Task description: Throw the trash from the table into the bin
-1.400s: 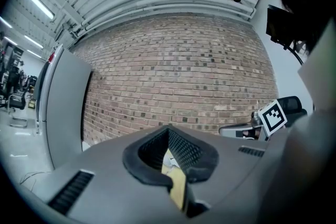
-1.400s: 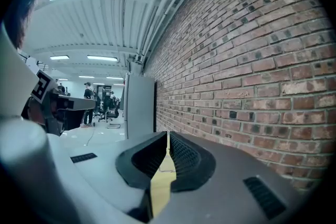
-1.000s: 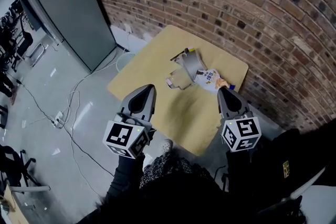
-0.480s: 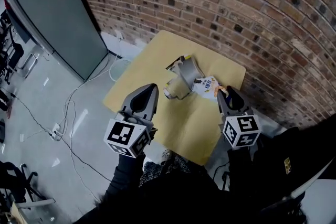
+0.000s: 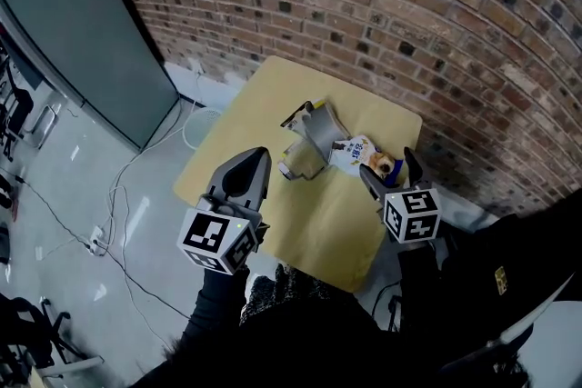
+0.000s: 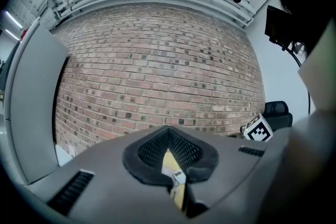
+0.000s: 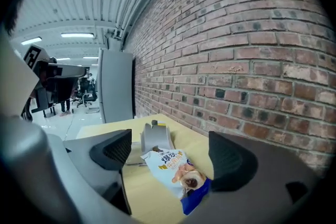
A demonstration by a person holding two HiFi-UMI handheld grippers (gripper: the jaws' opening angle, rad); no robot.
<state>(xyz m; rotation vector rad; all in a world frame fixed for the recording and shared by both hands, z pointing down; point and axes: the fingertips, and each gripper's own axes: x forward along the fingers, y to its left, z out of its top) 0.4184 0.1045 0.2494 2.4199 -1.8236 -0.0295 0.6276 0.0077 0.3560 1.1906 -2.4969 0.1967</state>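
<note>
Trash on the counter in two pieces, toward the far right corner, close under the brick wall.

Far left: grey panel upright against the wall; loose cables on the floor below it.

Left tongs: held over the near left part of the counter, pointing level toward the wall. Jaws drawn together, only a thin slit between the pads, nothing caught in it; a sliver of yellow counter showing through. Well apart from both pieces of trash.

Centre: flattened grey carton, lying flat, one flap folded out toward the near side.

Just right of it: snack wrapper, white with a blue end, flat on the counter, far end touching the carton, blue end toward the person.

Right tongs: tilted down at the near right edge of the counter. Jaws wide apart, just been opening. From the right gripper view, wrapper lies between the two pads, neither pad pressing on it; carton straight beyond.

Bin: not made out in any view.
</note>
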